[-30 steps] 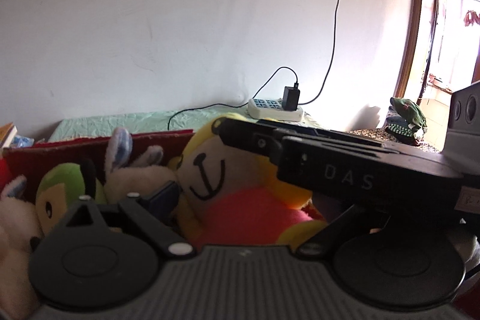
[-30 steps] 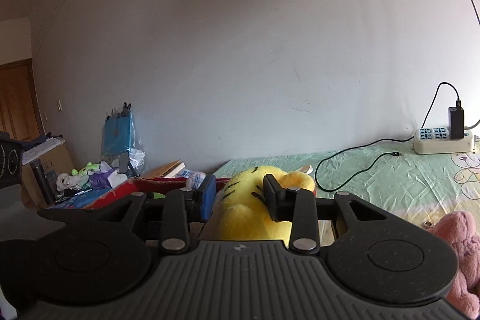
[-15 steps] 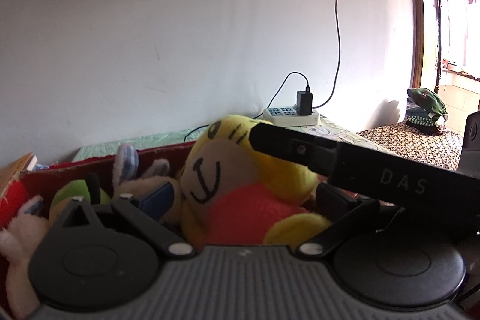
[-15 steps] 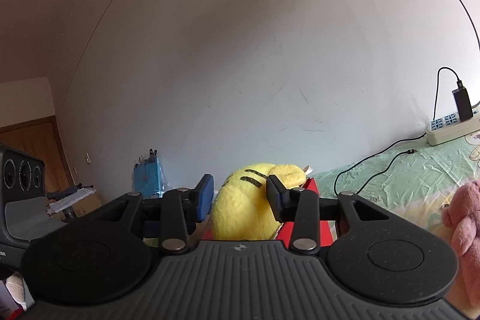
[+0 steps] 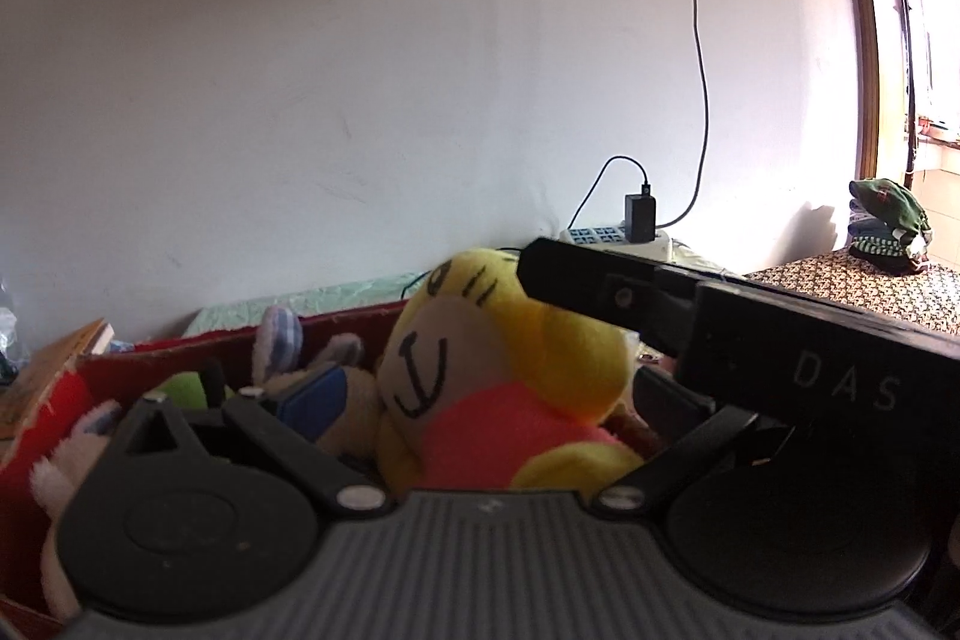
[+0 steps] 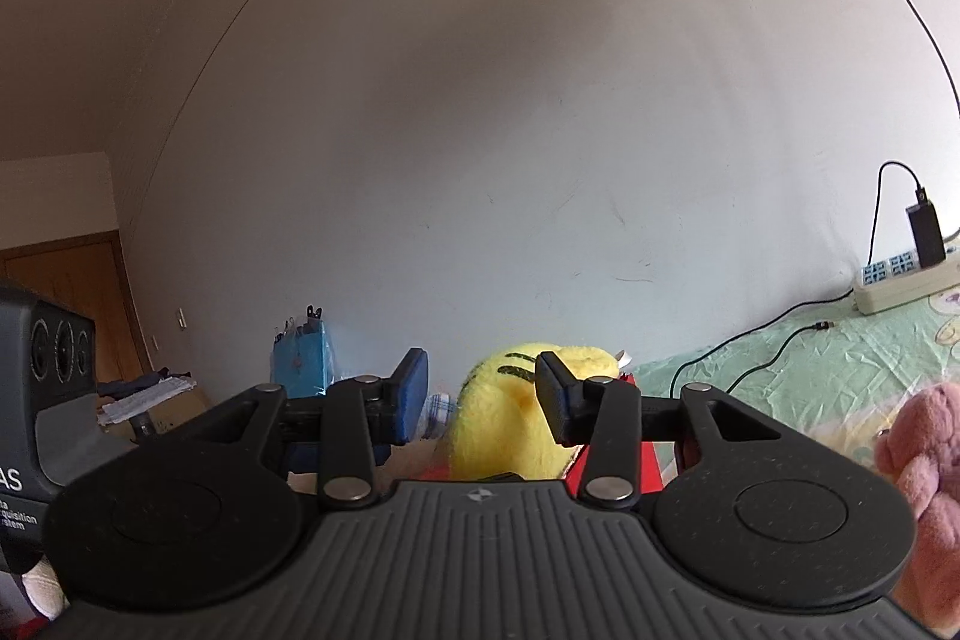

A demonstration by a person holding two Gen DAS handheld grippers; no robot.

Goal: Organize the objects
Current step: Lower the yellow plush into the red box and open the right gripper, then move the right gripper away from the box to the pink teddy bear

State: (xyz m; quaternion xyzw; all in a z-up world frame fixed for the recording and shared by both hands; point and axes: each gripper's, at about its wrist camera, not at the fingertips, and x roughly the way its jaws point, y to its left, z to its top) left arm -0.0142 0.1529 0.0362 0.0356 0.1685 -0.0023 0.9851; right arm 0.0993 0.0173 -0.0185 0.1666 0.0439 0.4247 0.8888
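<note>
**Tiger plush at the red box, right jaws easing off it**

Tiger plush (image 5: 498,388) (yellow head, red shirt) sits lower centre of the left wrist view, inside the red box (image 5: 108,370), packed against a bunny plush (image 5: 288,346) and a green plush (image 5: 186,388) on its left.

Right gripper (image 6: 480,397): jaws part open and have just been widening. The plush's yellow head (image 6: 510,418) is between them, against the right finger; there is a gap to the blue pad (image 6: 411,394) on the left, so it is no clamp. In the left wrist view the same gripper's black finger (image 5: 600,280) crosses from the right edge and lies across the top of the plush's head.

Left gripper (image 5: 486,400): jaws spread about as wide as they go, just opened further. The plush lies between the fingers, pads clear of it, holding nothing.

Background: power strip (image 5: 618,238) with a black charger plugged in, on the green bedsheet (image 6: 810,358) at right centre. Pink plush (image 6: 924,466) at the right edge of the right wrist view.
</note>
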